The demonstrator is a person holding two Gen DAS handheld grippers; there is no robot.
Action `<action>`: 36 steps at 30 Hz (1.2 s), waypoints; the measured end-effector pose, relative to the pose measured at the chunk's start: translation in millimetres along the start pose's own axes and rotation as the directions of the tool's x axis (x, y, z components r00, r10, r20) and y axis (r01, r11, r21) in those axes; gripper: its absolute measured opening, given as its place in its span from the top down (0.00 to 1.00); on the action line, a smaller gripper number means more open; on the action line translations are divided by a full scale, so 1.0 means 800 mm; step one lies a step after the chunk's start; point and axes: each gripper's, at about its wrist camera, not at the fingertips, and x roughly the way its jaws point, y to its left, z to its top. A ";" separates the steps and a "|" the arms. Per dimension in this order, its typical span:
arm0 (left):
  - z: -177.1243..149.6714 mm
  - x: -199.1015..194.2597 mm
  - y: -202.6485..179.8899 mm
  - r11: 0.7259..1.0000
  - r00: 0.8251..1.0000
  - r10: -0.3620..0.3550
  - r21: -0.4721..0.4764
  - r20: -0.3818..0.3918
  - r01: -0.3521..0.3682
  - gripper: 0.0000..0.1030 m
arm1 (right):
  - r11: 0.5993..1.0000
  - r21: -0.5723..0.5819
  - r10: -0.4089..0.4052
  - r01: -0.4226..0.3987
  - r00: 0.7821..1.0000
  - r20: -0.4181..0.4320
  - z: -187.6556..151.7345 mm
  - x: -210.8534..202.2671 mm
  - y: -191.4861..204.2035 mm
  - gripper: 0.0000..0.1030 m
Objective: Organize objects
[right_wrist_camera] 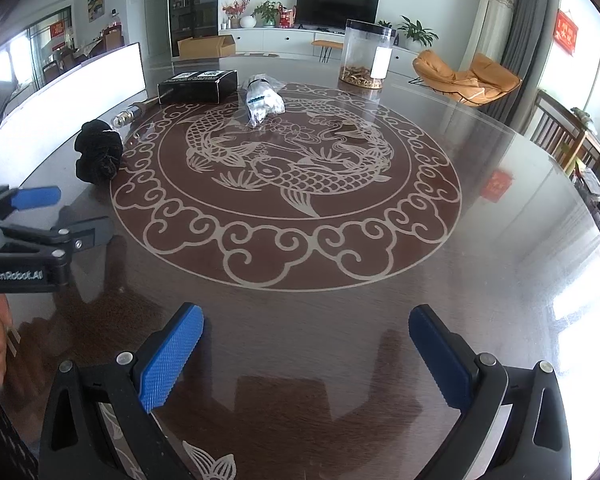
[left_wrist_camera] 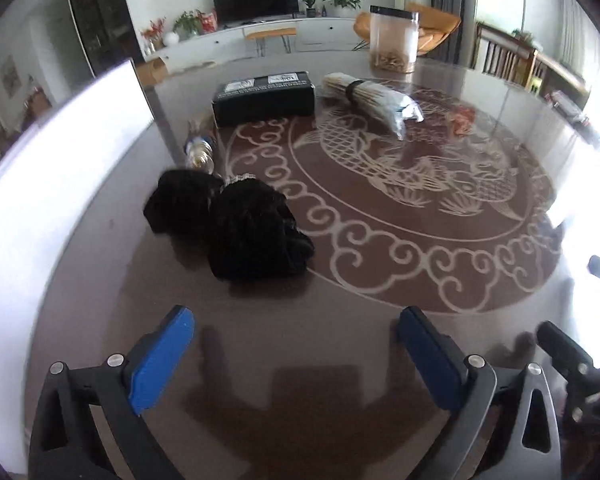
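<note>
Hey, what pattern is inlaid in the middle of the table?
Pale koi fish ringed by cloud scrolls on dark brown table, clearest in the right wrist view.

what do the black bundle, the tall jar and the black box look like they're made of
Black bundle: soft, matte fabric, crumpled in folds.
Tall jar: clear plastic or glass, contents visible through its wall.
Black box: probably cardboard, matte, crisp edges, printed labels on top.

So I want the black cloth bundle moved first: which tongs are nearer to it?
Left. The left tongs hang open just short of the black cloth bundle; the right tongs sit farther off, to its right.
</note>
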 end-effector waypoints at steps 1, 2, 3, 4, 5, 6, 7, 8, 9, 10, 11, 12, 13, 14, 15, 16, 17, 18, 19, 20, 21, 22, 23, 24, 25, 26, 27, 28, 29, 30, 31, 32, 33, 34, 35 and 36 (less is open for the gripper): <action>0.002 0.003 0.000 1.000 1.000 -0.010 -0.004 0.001 0.010 0.00 | 1.000 0.000 0.000 0.000 1.000 0.000 0.000 0.000 0.000 0.00; 0.005 0.007 0.003 0.999 0.999 -0.032 -0.023 0.004 0.032 0.00 | 1.000 0.000 -0.001 0.001 1.000 -0.001 0.000 0.000 0.000 0.00; 0.006 0.014 0.011 0.995 0.997 -0.074 -0.073 0.012 0.075 0.00 | 1.000 -0.001 -0.003 0.003 1.000 -0.001 0.000 0.000 0.000 0.00; 0.006 0.019 0.013 0.994 0.998 -0.058 -0.088 0.022 0.060 0.00 | 1.000 -0.002 -0.004 0.004 1.000 -0.001 0.000 -0.001 0.000 0.00; 0.010 0.020 0.010 0.994 0.998 -0.052 -0.097 0.022 0.054 0.00 | 1.000 -0.003 -0.005 0.005 1.000 -0.001 0.001 -0.001 0.000 0.00; 0.010 0.021 0.011 0.994 0.998 -0.052 -0.096 0.021 0.054 0.00 | 1.000 -0.003 -0.005 0.005 1.000 0.000 0.001 -0.001 -0.001 0.00; 0.011 0.023 0.009 0.994 0.998 -0.052 -0.096 0.022 0.054 0.00 | 1.000 -0.002 -0.003 0.003 1.000 -0.001 0.001 -0.001 0.000 0.00; 0.013 0.024 0.009 0.994 0.998 -0.051 -0.096 0.021 0.053 0.00 | 1.000 -0.002 -0.003 0.003 1.000 -0.001 0.001 -0.001 -0.001 0.00; 0.013 0.024 0.009 0.994 0.998 -0.051 -0.096 0.021 0.052 0.00 | 1.000 -0.002 -0.004 0.004 1.000 -0.001 0.001 -0.001 -0.001 0.00; 0.012 0.023 0.009 0.994 0.998 -0.051 -0.096 0.022 0.053 0.00 | 1.000 -0.003 -0.004 0.004 1.000 -0.002 0.001 -0.001 0.000 0.00; 0.012 0.023 0.009 0.994 0.998 -0.051 -0.096 0.022 0.053 0.00 | 1.000 -0.004 -0.005 0.005 1.000 -0.003 0.001 -0.001 0.000 0.00; 0.012 0.024 0.009 0.994 0.998 -0.051 -0.096 0.022 0.053 0.00 | 1.000 -0.005 -0.005 0.005 1.000 -0.003 0.001 -0.001 0.000 0.00; 0.012 0.023 0.009 0.994 0.998 -0.051 -0.096 0.021 0.053 0.00 | 1.000 -0.006 -0.005 0.005 1.000 -0.003 0.002 -0.001 0.000 0.00; 0.012 0.022 0.009 0.994 0.998 -0.051 -0.097 0.021 0.053 0.00 | 1.000 -0.006 -0.005 0.005 1.000 -0.003 0.001 -0.001 0.000 0.00; 0.012 0.022 0.009 0.994 0.998 -0.051 -0.097 0.021 0.053 0.00 | 1.000 -0.006 -0.005 0.005 1.000 -0.002 0.001 -0.001 0.001 0.00; 0.011 0.022 0.009 0.994 0.998 -0.051 -0.097 0.022 0.053 0.00 | 1.000 -0.006 -0.005 0.005 1.000 -0.002 0.001 -0.001 0.001 0.00; 0.011 0.021 0.009 0.994 0.998 -0.051 -0.097 0.022 0.053 0.00 | 1.000 -0.006 -0.005 0.005 1.000 -0.002 0.001 -0.001 0.001 0.00; 0.011 0.022 0.009 0.994 0.998 -0.051 -0.097 0.021 0.053 0.00 | 1.000 -0.006 -0.005 0.005 1.000 -0.003 0.001 -0.001 0.001 0.00; 0.011 0.022 0.009 0.994 0.998 -0.051 -0.097 0.021 0.053 0.00 | 1.000 -0.006 -0.005 0.005 1.000 -0.003 0.001 -0.001 0.001 0.00; 0.011 0.021 0.009 0.994 0.998 -0.051 -0.097 0.021 0.052 0.00 | 1.000 -0.006 -0.006 0.006 1.000 -0.003 0.001 -0.001 0.000 0.00; 0.011 0.023 0.010 0.994 0.998 -0.051 -0.097 0.022 0.053 0.00 | 1.000 -0.006 -0.005 0.005 1.000 -0.003 0.001 -0.001 0.001 0.00; 0.011 0.022 0.009 0.994 0.998 -0.051 -0.097 0.022 0.052 0.00 | 1.000 -0.006 -0.005 0.005 1.000 -0.003 0.001 -0.001 0.001 0.00; 0.011 0.022 0.009 0.994 0.998 -0.050 -0.097 0.022 0.052 0.00 | 1.000 -0.006 -0.005 0.005 1.000 -0.003 0.001 -0.001 0.001 0.00; 0.011 0.022 0.009 0.994 0.998 -0.050 -0.097 0.022 0.052 0.00 | 1.000 -0.005 -0.005 0.005 1.000 -0.003 0.001 -0.001 0.001 0.00; 0.011 0.022 0.009 0.994 0.998 -0.050 -0.097 0.022 0.052 0.00 | 1.000 -0.006 -0.005 0.005 1.000 -0.002 0.001 -0.001 0.001 0.00; 0.011 0.022 0.009 0.994 0.999 -0.050 -0.097 0.022 0.052 0.00 | 1.000 -0.007 -0.006 0.006 1.000 -0.002 0.001 -0.001 0.001 0.00; 0.011 0.022 0.009 0.994 0.998 -0.050 -0.097 0.022 0.052 0.00 | 1.000 -0.007 -0.007 0.007 1.000 -0.002 0.001 -0.001 0.001 0.00; 0.011 0.022 0.009 0.994 0.998 -0.050 -0.097 0.022 0.052 0.00 | 1.000 -0.007 -0.009 0.009 1.000 -0.001 0.000 -0.001 0.001 0.00; 0.011 0.022 0.009 0.994 0.999 -0.050 -0.097 0.022 0.052 0.00 | 1.000 -0.008 -0.011 0.011 1.000 -0.001 0.000 -0.002 0.001 0.00; 0.011 0.024 0.009 0.994 0.999 -0.050 -0.097 0.022 0.052 0.00 | 1.000 -0.009 -0.012 0.012 1.000 -0.001 0.000 -0.001 0.001 0.00; 0.011 0.022 0.009 0.994 0.999 -0.050 -0.097 0.022 0.052 0.00 | 1.000 -0.008 -0.012 0.012 1.000 -0.001 0.000 -0.001 0.001 0.00; 0.011 0.022 0.009 0.994 0.999 -0.050 -0.098 0.022 0.052 0.00 | 1.000 -0.008 -0.011 0.011 1.000 -0.001 0.001 0.000 0.001 0.00; 0.011 0.022 0.009 0.994 0.999 -0.050 -0.098 0.022 0.052 0.00 | 1.000 -0.008 -0.011 0.011 1.000 -0.002 0.001 0.000 0.001 0.00; 0.011 0.022 0.009 0.994 0.999 -0.050 -0.098 0.022 0.052 0.00 | 1.000 -0.008 -0.011 0.011 1.000 -0.002 0.001 0.000 0.001 0.00; 0.011 0.022 0.009 0.994 0.999 -0.050 -0.098 0.022 0.052 0.00 | 1.000 -0.007 -0.010 0.010 1.000 -0.002 0.001 0.000 0.001 0.00; 0.011 0.023 0.009 0.994 0.999 -0.050 -0.098 0.022 0.052 0.00 | 1.000 -0.008 -0.012 0.012 1.000 -0.001 0.001 0.000 0.001 0.00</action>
